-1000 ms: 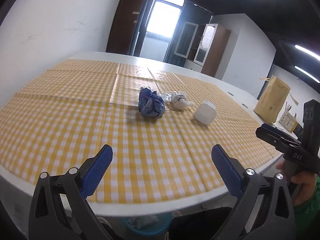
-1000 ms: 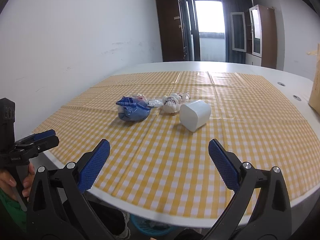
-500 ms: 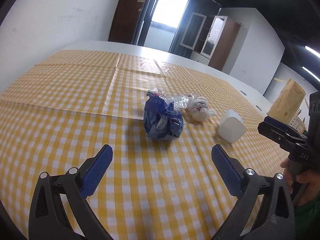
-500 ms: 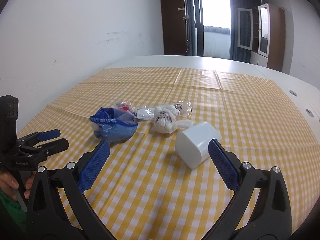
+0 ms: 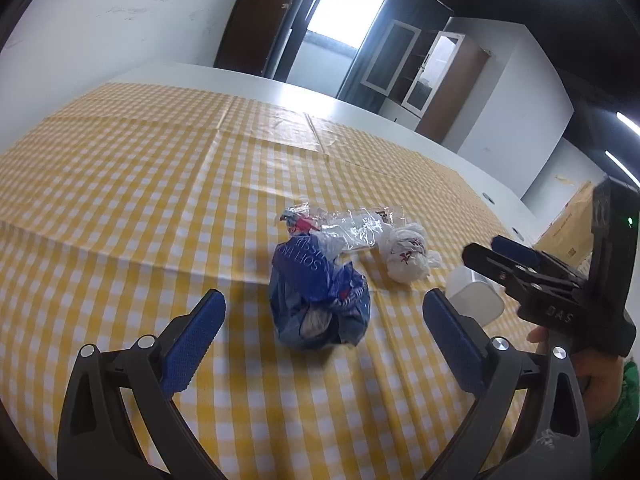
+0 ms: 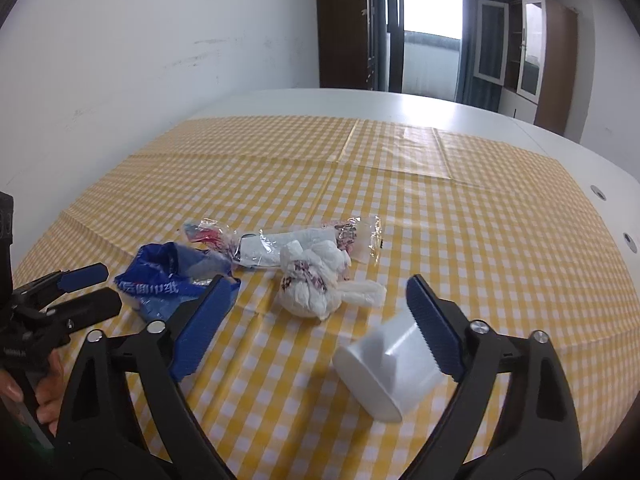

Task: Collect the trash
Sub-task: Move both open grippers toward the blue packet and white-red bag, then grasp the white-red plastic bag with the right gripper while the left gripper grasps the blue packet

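Four pieces of trash lie together on a yellow-and-white checked cloth (image 5: 132, 184) that covers most of a white desk (image 6: 460, 114). The left tongs (image 5: 322, 334) hang low over the cloth with their blue-padded fingers (image 5: 194, 340) spread wide apart, nothing between them; the crumpled blue plastic bag (image 5: 318, 300) sits just beyond the tips, centred in the gap but not touched by either pad. Behind the bag and touching it lies a clear crinkled wrapper (image 5: 352, 230) with red print at one end. Just to the right of the bag rests a knotted white tissue bundle (image 5: 406, 258) with small dark-red markings.

The right tongs (image 6: 320, 318) are likewise wide open and hold nothing. A white plastic cup (image 6: 386, 372) lies on its side near the right-hand pad, its base toward the camera; the pad overlaps the cup in the right wrist view, and whether they touch cannot be told. The tissue bundle sits just beyond the tips, between the two fingers, and the blue bag lies partly behind the left-hand pad (image 6: 202, 326). Each pair of tongs shows at the edge of the other's view, gripped by a bare hand (image 5: 592, 364). A brown paper bag (image 5: 568, 232) stands past the desk's far right edge.
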